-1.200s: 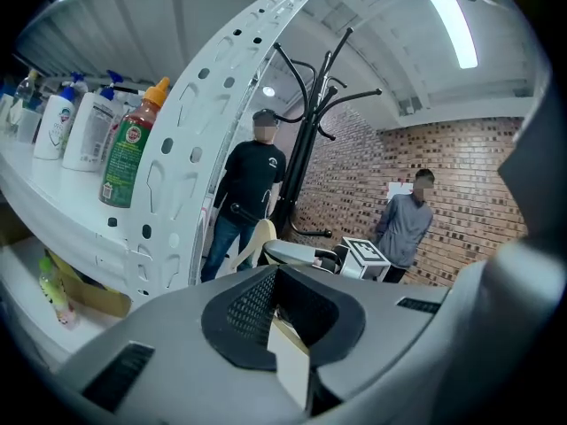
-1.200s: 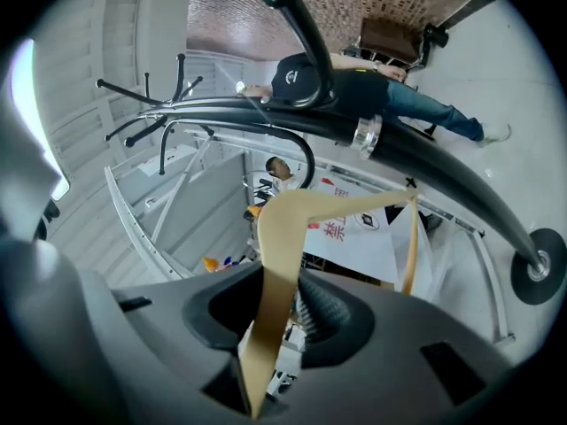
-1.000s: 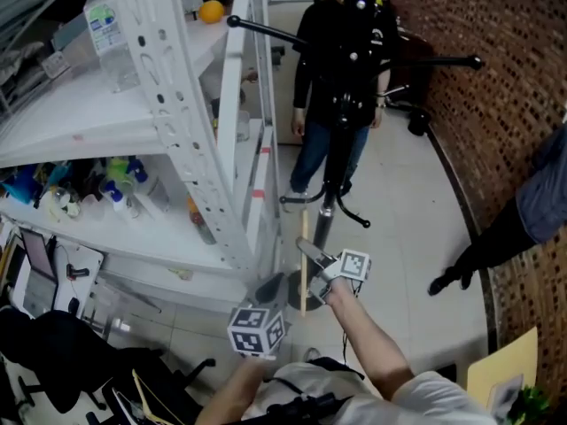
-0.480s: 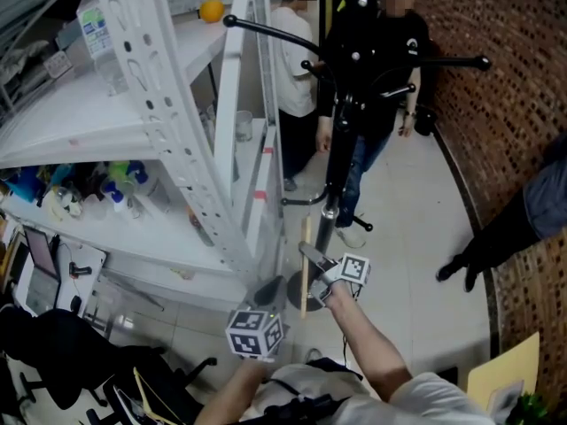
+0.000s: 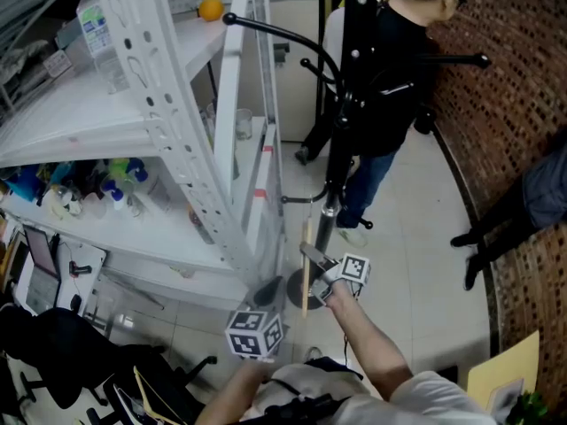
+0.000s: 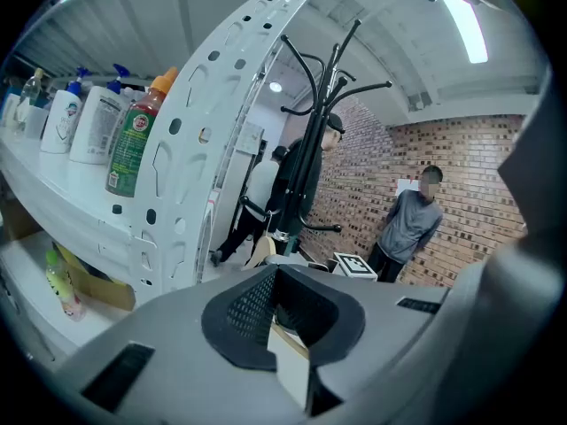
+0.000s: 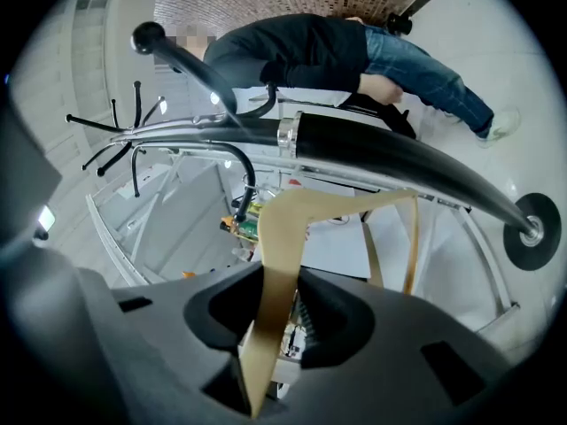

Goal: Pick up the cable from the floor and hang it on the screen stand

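The cable (image 7: 292,228) is a flat tan strip. My right gripper (image 7: 283,299) is shut on it, and the strip rises out of the jaws, bends over and loops back down just below the stand's black pole (image 7: 381,153). I cannot tell whether it touches the pole. In the head view the cable (image 5: 304,273) hangs straight beside the right gripper (image 5: 321,277), near the foot of the black stand (image 5: 341,140). My left gripper (image 5: 268,290) is lower and to the left; its jaw tips (image 6: 276,273) meet with nothing between them. In the left gripper view, the tan cable (image 6: 260,251) shows ahead by the stand.
A white perforated shelf rack (image 5: 177,140) with bottles and an orange (image 5: 211,10) stands close on the left. A person in black (image 5: 390,69) is right behind the stand; another person (image 5: 523,211) stands by the brick wall (image 5: 496,87). A black chair (image 5: 62,352) is at bottom left.
My right gripper has sunk slightly with the cable. The person in black has turned and shifted right behind the stand; a person in white passed by and has gone from sight. The left gripper stayed still.
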`<state>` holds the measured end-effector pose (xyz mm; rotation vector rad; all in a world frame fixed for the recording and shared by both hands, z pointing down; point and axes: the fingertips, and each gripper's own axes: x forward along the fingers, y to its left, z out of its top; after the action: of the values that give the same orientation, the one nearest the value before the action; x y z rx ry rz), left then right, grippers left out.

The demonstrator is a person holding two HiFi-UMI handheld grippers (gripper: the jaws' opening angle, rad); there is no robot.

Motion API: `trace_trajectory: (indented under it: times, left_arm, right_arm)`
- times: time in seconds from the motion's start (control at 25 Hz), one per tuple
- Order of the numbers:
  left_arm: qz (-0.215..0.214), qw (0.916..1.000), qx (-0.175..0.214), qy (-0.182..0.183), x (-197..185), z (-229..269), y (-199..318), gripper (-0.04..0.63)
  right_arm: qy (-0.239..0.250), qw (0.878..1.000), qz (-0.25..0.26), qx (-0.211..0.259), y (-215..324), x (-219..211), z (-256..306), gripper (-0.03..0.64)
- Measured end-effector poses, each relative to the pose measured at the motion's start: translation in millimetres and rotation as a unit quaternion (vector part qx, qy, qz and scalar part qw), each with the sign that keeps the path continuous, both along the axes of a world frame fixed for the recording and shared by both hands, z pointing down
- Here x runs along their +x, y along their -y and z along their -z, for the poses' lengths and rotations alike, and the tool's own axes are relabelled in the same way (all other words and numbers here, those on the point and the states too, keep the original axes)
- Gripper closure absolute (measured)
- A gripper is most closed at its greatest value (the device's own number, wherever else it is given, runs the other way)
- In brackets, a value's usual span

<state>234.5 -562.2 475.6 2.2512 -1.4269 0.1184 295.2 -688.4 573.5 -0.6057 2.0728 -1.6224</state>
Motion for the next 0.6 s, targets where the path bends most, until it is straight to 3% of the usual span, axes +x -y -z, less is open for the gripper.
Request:
trace_trajectory:
  times: [0.6]
  left_arm:
    - [0.008, 0.9999, -0.011, -0.005, -11, -7, -5, 0.607]
  right_arm:
    - [-0.041, 0.999, 0.014, -0.013, 11, -2, -23, 0.463]
